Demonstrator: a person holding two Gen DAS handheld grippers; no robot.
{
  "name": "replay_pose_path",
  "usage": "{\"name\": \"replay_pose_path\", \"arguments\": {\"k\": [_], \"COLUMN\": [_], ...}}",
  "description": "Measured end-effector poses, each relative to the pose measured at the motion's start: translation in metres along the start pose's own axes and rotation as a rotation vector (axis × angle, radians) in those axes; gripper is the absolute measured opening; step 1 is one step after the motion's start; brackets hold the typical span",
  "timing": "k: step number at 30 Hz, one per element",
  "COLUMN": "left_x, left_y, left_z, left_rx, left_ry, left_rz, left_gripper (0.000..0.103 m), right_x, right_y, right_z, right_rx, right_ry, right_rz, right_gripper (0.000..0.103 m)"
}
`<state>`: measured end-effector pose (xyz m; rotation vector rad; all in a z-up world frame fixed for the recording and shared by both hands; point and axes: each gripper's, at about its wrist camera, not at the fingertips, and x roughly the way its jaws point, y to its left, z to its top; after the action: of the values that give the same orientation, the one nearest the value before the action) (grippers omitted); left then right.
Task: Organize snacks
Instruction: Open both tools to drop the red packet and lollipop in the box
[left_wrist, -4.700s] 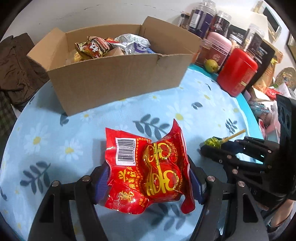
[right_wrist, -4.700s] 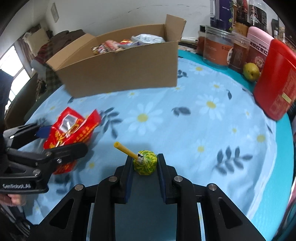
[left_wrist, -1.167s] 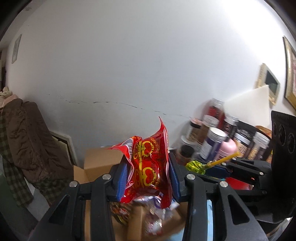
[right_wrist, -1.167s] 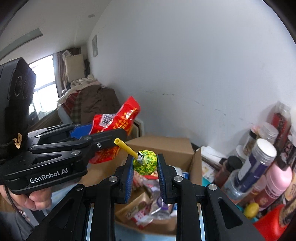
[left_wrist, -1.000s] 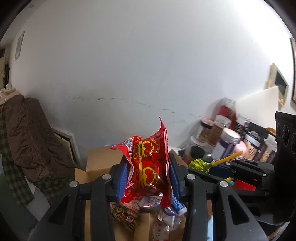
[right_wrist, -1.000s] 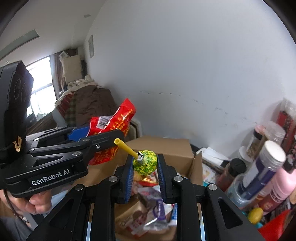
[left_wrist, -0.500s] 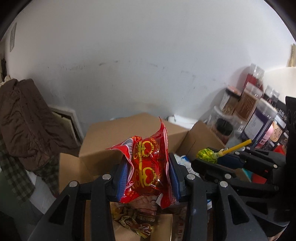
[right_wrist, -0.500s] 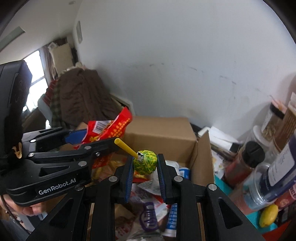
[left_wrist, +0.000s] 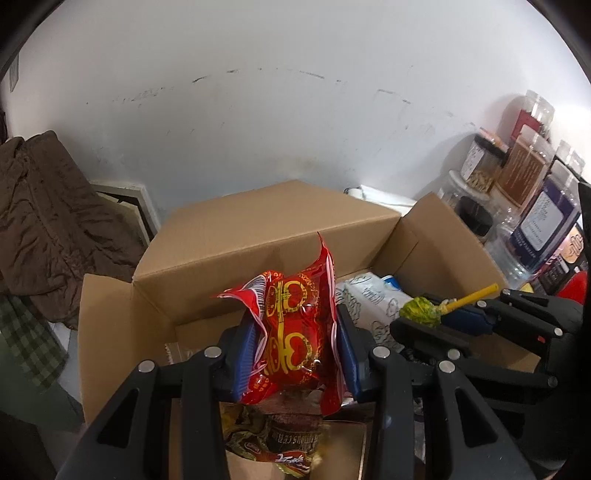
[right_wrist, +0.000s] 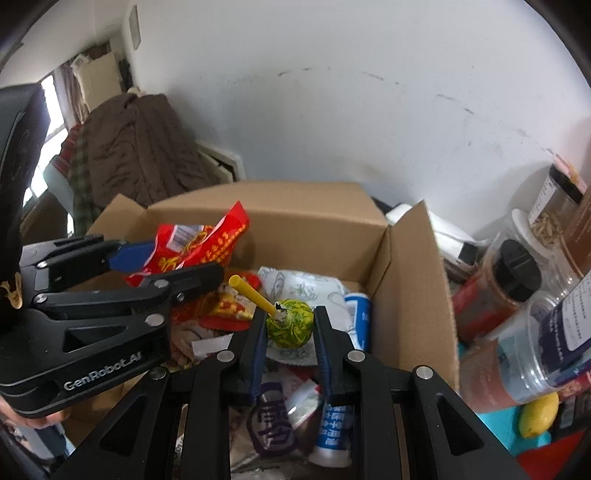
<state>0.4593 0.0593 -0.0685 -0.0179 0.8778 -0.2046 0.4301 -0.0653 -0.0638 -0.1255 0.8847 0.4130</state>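
Note:
My left gripper (left_wrist: 297, 345) is shut on a red snack packet (left_wrist: 295, 332) with gold print, held upright over the open cardboard box (left_wrist: 258, 236). To its right, my right gripper (right_wrist: 290, 328) is shut on a green-wrapped lollipop (right_wrist: 290, 323) with a yellow stick, also above the box (right_wrist: 410, 266). The right wrist view shows the left gripper (right_wrist: 184, 258) and its red packet (right_wrist: 195, 243) at the left. In the left wrist view the right gripper (left_wrist: 424, 321) with the lollipop (left_wrist: 423, 312) is at the right. Several snack packets lie inside the box.
Jars and bottles (right_wrist: 517, 280) crowd the table to the right of the box, with a yellow fruit (right_wrist: 537, 415) near them. A brown coat (left_wrist: 48, 229) hangs at the left. A white wall stands close behind the box.
Both grippers have come down and tipped forward over the box, each keeping its snack. The box interior now fills the lower part of both views.

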Motion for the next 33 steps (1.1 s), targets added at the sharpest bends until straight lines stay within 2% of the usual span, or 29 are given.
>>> {"name": "replay_pose_path", "arguments": {"k": [4,11,15,21,25,26,28,33], "left_x": [0.004,0.016,0.016,0.018,0.013,0.011,0.005,-0.013], "left_y": [0.0,0.003,0.004,0.0,0.002,0.002,0.001,0.002], "left_z": [0.001,0.001,0.001,0.004,0.003,0.003,0.003,0.001], "left_rx": [-0.002,-0.017,-0.017,0.005,-0.007,-0.008,-0.008,-0.018], "left_ry": [0.02,0.078,0.08,0.09,0.093,0.088,0.071,0.03], "left_rz": [0.009,0.02,0.026,0.067,0.08,0.086,0.092,0.109], "left_gripper": [0.039,0.04,0.044,0.053,0.053,0.055,0.071,0.072], "right_x": [0.012,0.021,0.021,0.018,0.011,0.01,0.007,0.002], "right_y": [0.003,0.002,-0.003,-0.001,0.0,0.0,0.0,0.001], "right_z": [-0.002,-0.003,-0.002,-0.003,-0.005,-0.006,-0.007,-0.008], "right_rx": [-0.013,0.006,0.019,0.004,-0.005,-0.008,-0.009,-0.009], "right_ry": [0.035,0.062,0.07,0.065,0.051,0.049,0.045,0.044], "right_rz": [-0.022,-0.011,-0.019,-0.021,-0.027,-0.025,-0.012,-0.006], "right_gripper": [0.024,0.025,0.028,0.038,0.047,0.049,0.049,0.051]}}
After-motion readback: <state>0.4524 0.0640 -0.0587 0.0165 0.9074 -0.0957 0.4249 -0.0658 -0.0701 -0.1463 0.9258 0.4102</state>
